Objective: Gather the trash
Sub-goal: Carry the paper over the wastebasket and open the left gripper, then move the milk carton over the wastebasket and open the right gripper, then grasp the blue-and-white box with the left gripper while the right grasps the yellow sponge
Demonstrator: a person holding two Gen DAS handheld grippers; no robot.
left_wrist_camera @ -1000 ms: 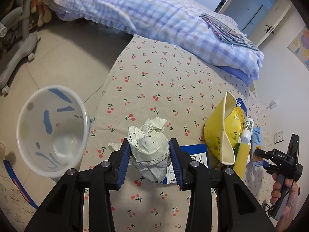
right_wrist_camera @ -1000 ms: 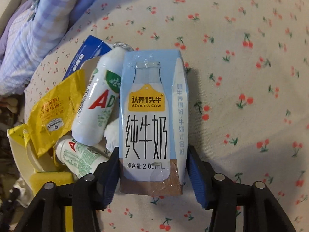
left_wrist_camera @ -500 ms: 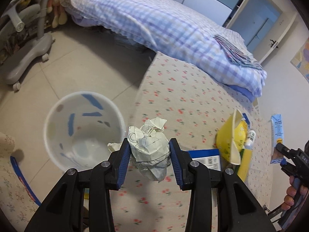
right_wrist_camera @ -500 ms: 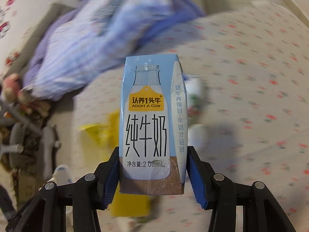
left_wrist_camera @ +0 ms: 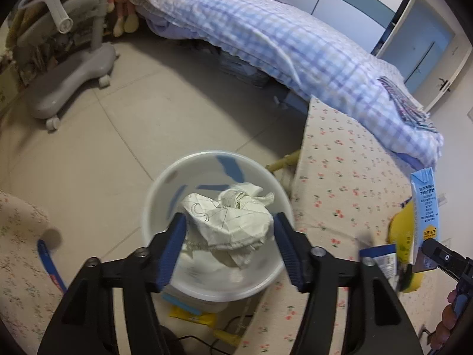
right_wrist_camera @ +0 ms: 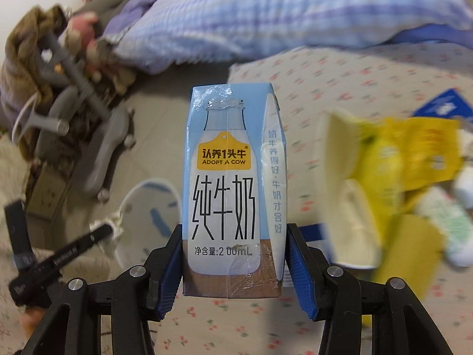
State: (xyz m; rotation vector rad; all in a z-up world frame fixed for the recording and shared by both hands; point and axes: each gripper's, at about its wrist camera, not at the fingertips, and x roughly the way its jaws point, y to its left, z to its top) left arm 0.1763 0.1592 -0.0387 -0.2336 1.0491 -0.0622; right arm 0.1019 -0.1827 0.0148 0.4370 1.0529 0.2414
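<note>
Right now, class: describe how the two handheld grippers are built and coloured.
Both the left gripper and right gripper have black angular plastic frames, silver round bolts at the joints, and two fingers lined with ribbed blue pads. No cables or sleeves show.

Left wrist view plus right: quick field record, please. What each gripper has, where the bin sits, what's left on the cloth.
left gripper: jaws spread, crumpled paper between them, contact unclear
right gripper: shut on milk carton
bin: white, on floor, directly beneath the paper
paper status: above bin opening
left on cloth: yellow wrapper, blurred; small bottles
</note>
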